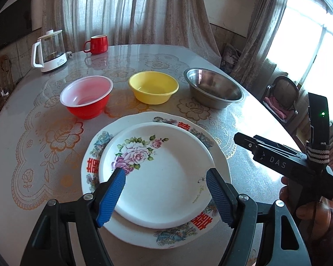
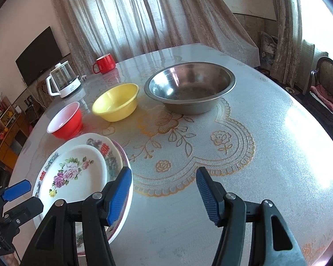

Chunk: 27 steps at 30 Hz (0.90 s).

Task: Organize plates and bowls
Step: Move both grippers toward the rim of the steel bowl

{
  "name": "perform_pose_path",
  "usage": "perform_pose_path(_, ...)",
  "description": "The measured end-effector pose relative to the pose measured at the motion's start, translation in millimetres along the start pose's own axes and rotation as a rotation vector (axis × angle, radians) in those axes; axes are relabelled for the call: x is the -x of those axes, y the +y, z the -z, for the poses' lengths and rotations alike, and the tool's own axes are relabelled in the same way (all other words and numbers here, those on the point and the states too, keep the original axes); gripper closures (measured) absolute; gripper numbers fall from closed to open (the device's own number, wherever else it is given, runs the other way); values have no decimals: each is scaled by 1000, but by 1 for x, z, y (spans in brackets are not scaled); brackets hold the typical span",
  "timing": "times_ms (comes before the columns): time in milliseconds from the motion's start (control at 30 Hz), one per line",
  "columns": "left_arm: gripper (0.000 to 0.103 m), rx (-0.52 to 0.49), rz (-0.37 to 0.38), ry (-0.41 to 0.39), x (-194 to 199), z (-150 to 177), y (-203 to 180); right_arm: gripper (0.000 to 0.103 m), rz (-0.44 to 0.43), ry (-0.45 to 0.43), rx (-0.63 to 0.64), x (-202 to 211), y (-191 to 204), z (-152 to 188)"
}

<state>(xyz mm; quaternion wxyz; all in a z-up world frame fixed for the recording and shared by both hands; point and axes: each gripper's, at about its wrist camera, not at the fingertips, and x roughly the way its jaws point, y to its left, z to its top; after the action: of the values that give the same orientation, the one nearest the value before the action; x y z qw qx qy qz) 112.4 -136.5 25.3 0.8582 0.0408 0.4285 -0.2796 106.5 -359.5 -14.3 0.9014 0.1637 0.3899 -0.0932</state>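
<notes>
On the round table point(image 2: 244, 133) there are three bowls in one row: a red bowl point(image 1: 86, 96), a yellow bowl point(image 1: 153, 87) and a steel bowl point(image 1: 213, 87). All three stand upright and apart from each other. In front of them are the plates, stacked. The rose plate point(image 1: 157, 177) lies on the bigger plate point(image 1: 177, 236) with red characters. In the right wrist view a third rim, pinkish, shows under the stack, so maybe three plates; I cannot tell for sure.

The left gripper point(image 1: 165, 173) hangs above the rose plate, jaws wide, nothing between them. The right gripper point(image 2: 163, 173) is beside the stack, over bare table, jaws also apart and holding nothing.

At the far edge stand one red mug point(image 1: 97, 44) and one kettle point(image 1: 51, 51).
</notes>
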Motion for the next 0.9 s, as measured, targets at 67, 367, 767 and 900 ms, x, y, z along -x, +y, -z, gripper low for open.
perform_pose_path(67,27,-5,12,4,-3,-6,-4,42,5,2,-19,-2,-9,-4)
perform_pose_path(367,27,4,74,21,-26,-38,-18,42,34,-34,-128,-6,-60,-40)
perform_pose_path(767,29,31,150,53,-72,-85,-37,42,82,-32,-199,-33,-97,-81)
perform_pose_path(900,34,45,191,72,-88,-101,-44,42,80,-27,-208,-44,-101,-95)
